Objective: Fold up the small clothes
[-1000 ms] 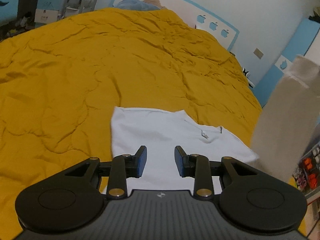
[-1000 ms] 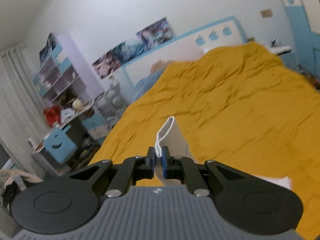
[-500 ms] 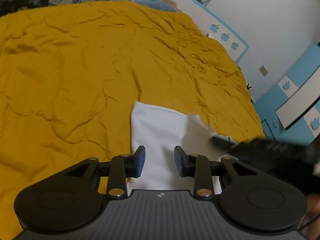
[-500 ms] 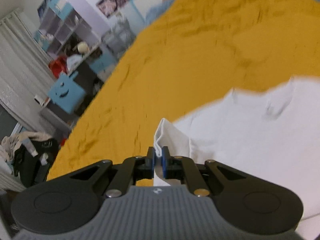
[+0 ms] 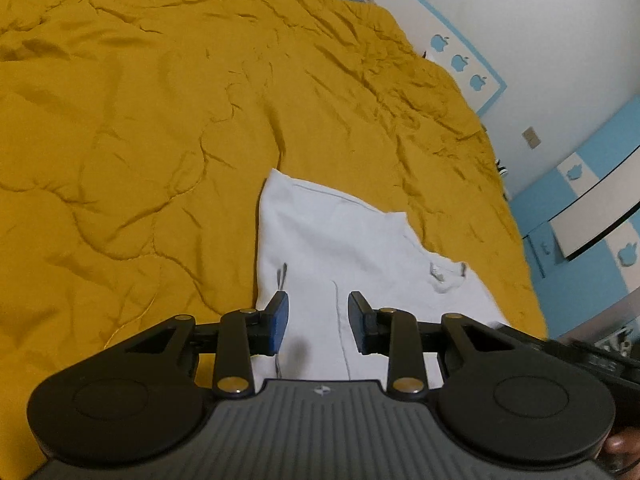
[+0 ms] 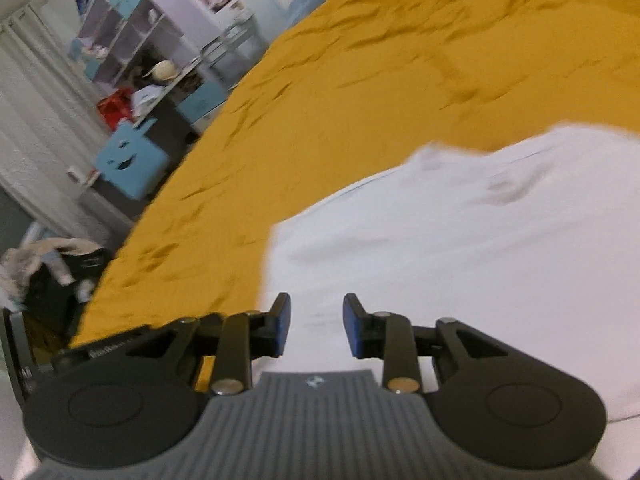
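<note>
1. The left gripper (image 5: 317, 322) hangs over the near part of the white garment (image 5: 340, 240), jaws apart, nothing gripped
2. The right gripper (image 6: 316, 322) is over the same cloth, its jaws opening with nothing between them
3. The garment lies flat on the mustard quilt (image 5: 140, 120), a small tag (image 5: 438, 272) showing near its right edge
4. Far beyond the quilt stand a cluttered shelf (image 6: 120, 36) and a blue box (image 6: 128, 160)
</note>
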The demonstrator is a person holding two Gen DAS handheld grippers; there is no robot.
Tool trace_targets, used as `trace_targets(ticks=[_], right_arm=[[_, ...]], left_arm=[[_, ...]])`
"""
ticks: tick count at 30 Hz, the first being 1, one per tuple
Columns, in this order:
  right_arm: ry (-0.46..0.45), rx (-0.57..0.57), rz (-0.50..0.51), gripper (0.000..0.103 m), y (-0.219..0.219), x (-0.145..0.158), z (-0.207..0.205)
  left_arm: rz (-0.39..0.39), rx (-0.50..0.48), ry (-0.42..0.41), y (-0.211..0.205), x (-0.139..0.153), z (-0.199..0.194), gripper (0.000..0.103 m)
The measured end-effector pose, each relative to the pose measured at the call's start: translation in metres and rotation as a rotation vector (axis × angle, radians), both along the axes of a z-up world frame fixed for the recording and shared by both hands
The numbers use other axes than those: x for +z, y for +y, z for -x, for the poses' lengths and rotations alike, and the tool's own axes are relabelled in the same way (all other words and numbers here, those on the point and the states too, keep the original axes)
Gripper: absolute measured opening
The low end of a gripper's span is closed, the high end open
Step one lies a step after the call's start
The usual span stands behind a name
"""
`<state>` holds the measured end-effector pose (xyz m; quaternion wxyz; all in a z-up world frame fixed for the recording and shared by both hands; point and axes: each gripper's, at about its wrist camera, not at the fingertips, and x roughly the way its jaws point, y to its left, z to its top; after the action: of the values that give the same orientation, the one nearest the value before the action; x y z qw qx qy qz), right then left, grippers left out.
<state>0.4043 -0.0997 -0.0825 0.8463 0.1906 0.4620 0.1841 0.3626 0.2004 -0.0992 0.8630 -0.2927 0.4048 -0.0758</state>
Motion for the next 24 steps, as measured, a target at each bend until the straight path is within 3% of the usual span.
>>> trace_targets(ticks=[7,9,14,18,19,21,22,24], right_arm=[[-0.003,-0.303,0.128,0.03,-0.168,0.002,0.002],[0.014,-0.381,0.144,0.032,-0.209,-0.005,-0.001],[0.049,-0.481,0.124,0.035,-0.268,-0.029,-0.02],[0.086,-0.498,0.033,0.035,-0.281,-0.058,-0.041],[0.103,-0.491,0.004,0.033,-0.28,-0.066,-0.046],[0.126,-0.465,-0.017,0.007,-0.286,-0.075,-0.052],[0.108,-0.457,0.004,0.0,-0.285,-0.075,-0.055],[0.075,-0.452,0.053,0.0,-0.285,-0.072,-0.058]], left_arm=[[-0.084,-0.029,0.013,-0.022,-0.013,-0.031,0.036],[-0.128,-0.043,0.012,-0.03,-0.015,-0.038,0.029],[-0.194,-0.043,0.05,-0.038,-0.026,-0.049,0.018],[-0.229,-0.043,0.059,-0.041,-0.033,-0.052,0.01],[-0.237,-0.044,0.059,-0.042,-0.035,-0.053,0.009],[-0.241,-0.04,0.058,-0.042,-0.037,-0.054,0.006],[-0.242,-0.038,0.054,-0.043,-0.037,-0.054,0.005],[-0.246,-0.038,0.051,-0.043,-0.038,-0.054,0.004]])
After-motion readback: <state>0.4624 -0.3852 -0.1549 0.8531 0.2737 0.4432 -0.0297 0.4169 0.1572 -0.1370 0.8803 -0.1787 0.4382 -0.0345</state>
